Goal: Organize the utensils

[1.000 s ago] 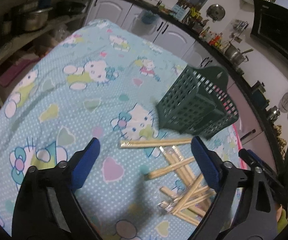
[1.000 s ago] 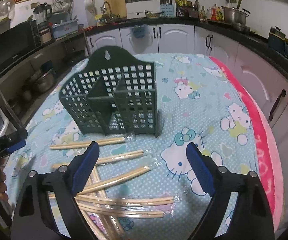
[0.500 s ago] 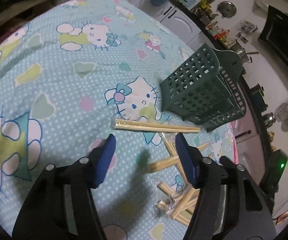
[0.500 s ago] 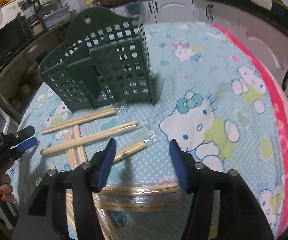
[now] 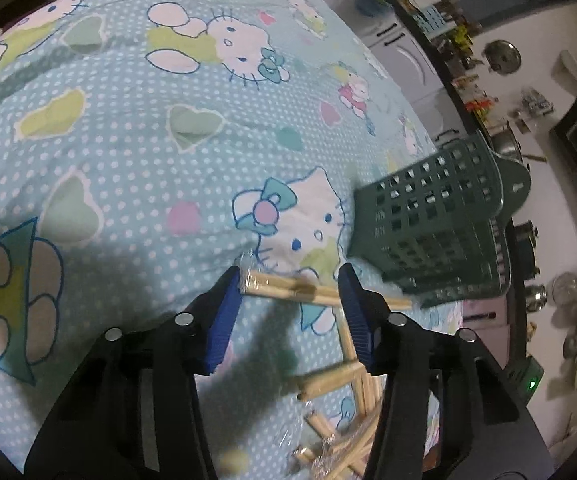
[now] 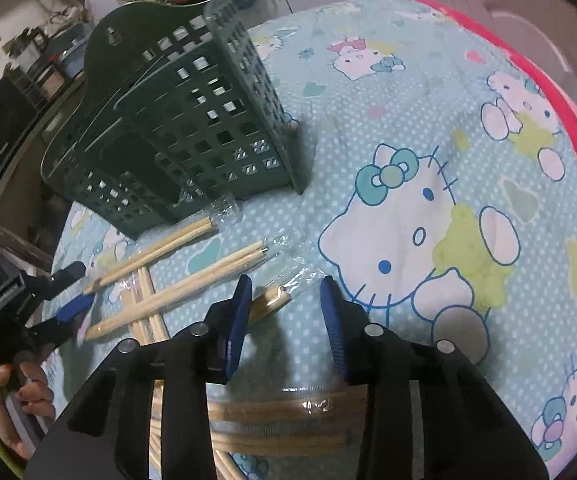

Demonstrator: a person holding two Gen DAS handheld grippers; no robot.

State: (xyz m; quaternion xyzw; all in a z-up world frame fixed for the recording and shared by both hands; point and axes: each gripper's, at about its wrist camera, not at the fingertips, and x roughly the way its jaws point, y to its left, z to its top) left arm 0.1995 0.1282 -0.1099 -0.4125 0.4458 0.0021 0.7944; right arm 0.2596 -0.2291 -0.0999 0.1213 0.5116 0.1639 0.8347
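A dark green slotted utensil holder (image 5: 440, 232) (image 6: 176, 128) stands on the Hello Kitty cloth. Several plastic-wrapped pairs of wooden chopsticks lie in front of it. My left gripper (image 5: 288, 284) is open, its blue pads straddling the end of one wrapped pair (image 5: 288, 286) close to the cloth. My right gripper (image 6: 286, 292) is open, with the tip of another wrapped pair (image 6: 272, 300) just inside its left pad. More pairs (image 6: 192, 284) lie crossed to the left, and others (image 6: 288, 424) under the right gripper.
The blue cartoon tablecloth (image 5: 128, 160) covers the table, with a pink edge (image 6: 568, 92) on the right. Kitchen counters, cabinets and pots surround it. The left gripper and the hand holding it show in the right wrist view (image 6: 28, 312).
Both grippers have dropped toward the cloth and narrowed their jaws. The left one has closed in around the end of a chopstick pair; the right one has moved up to another pair's tip.
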